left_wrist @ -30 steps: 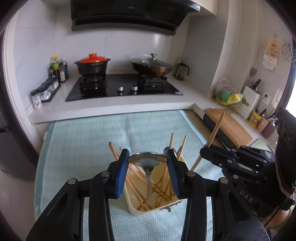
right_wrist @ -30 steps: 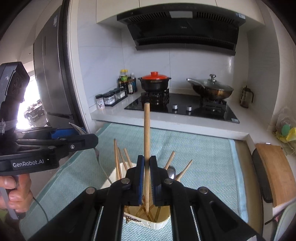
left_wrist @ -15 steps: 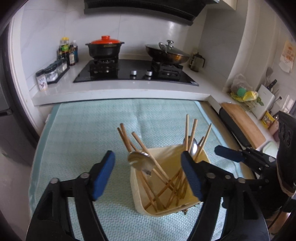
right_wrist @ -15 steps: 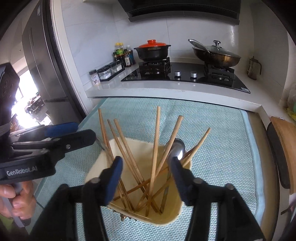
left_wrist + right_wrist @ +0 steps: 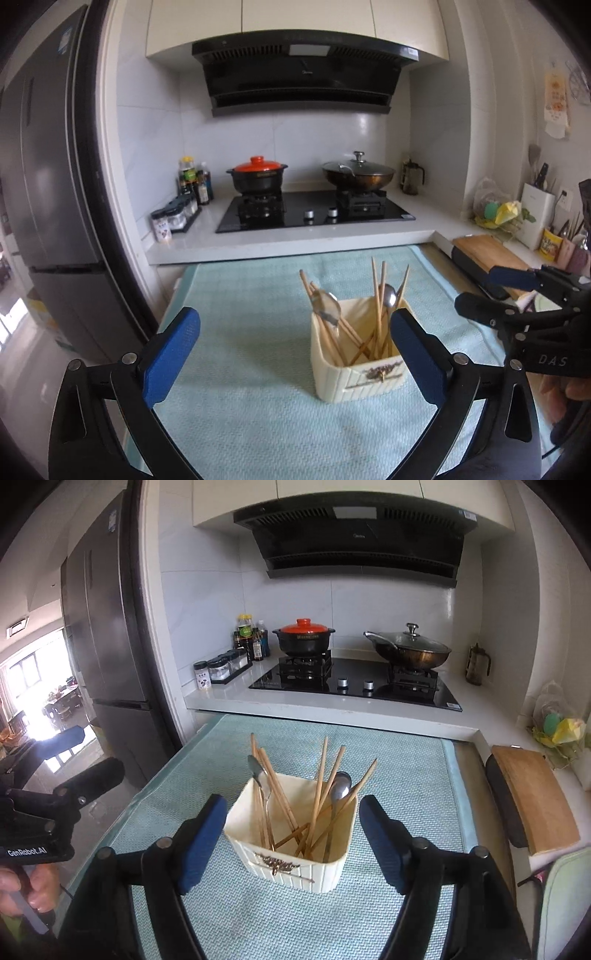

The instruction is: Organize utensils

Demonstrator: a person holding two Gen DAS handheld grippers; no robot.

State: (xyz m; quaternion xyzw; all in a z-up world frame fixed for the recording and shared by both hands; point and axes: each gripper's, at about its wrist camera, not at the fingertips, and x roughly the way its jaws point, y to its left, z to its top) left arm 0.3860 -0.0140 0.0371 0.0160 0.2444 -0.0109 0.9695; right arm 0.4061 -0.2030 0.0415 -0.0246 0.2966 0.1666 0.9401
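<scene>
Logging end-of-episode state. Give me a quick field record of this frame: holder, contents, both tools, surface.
holder: cream holder, upright on the mat
contents: wooden chopsticks leaning in it, two metal spoons, bowls up
left tool: open, nothing between its jaws, which have just been opening
right tool: open, nothing gripped, jaws just been opening; holder seen between the pads, untouched
loose utensils on mat: none visible
</scene>
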